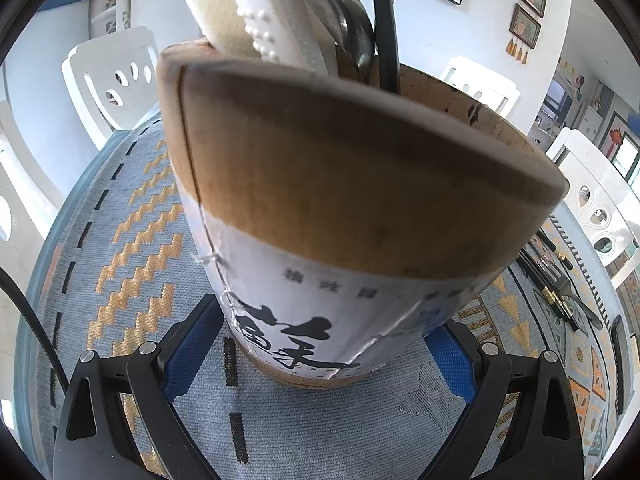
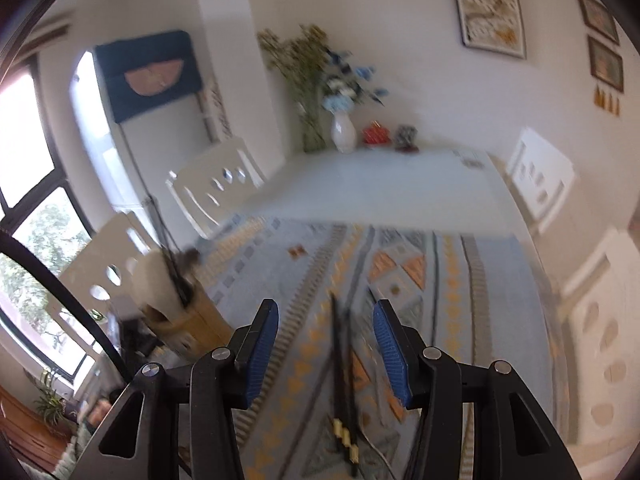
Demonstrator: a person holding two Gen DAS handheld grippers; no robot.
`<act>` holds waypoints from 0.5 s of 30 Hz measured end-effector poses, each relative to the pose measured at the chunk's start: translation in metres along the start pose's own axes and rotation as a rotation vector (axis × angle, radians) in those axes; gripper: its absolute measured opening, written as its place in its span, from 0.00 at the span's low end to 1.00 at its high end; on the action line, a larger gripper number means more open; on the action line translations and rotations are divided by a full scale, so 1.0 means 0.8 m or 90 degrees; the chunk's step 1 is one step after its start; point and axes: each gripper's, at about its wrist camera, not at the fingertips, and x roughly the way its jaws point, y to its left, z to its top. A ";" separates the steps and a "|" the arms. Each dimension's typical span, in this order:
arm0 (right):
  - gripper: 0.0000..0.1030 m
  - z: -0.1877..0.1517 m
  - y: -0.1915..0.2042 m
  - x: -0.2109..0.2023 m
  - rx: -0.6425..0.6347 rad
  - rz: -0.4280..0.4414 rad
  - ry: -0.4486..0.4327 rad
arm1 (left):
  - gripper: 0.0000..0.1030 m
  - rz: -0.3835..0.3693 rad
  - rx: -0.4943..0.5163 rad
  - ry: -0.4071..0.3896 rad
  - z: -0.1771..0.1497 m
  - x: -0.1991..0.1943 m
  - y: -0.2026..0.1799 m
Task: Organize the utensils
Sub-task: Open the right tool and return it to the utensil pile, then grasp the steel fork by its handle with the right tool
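Note:
A bamboo utensil holder (image 1: 360, 184) with a white printed label fills the left wrist view. My left gripper (image 1: 324, 348) is shut on its lower part, a blue pad pressing on each side. Out of it stick a white perforated spatula (image 1: 256, 12), a metal spoon (image 1: 344, 20) and a black handle (image 1: 386, 20). In the blurred right wrist view, my right gripper (image 2: 326, 344) stands open above black chopsticks (image 2: 342, 380) with gold bands, which lie on the cloth; its pads do not touch them. The holder (image 2: 192, 320) stands to the left. More dark utensils (image 1: 548, 284) lie right of the holder.
A blue and orange patterned cloth (image 2: 400, 272) covers the near part of the white table (image 2: 400, 184). White chairs (image 2: 216, 184) stand around it. A white vase of flowers (image 2: 343, 132) and small boxes sit at the far end by the wall.

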 end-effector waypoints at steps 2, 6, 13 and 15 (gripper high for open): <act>0.46 -0.017 -0.014 0.017 0.018 -0.032 0.040 | 0.94 0.000 -0.001 0.000 0.000 0.000 0.001; 0.46 -0.043 -0.044 0.042 0.072 -0.034 0.103 | 0.94 -0.001 -0.001 0.001 0.000 0.001 0.003; 0.33 -0.103 -0.052 0.091 0.061 -0.018 0.272 | 0.94 -0.004 -0.001 0.001 0.000 0.001 0.006; 0.28 -0.118 -0.044 0.097 0.013 -0.035 0.297 | 0.94 -0.004 -0.003 0.001 0.000 0.001 0.006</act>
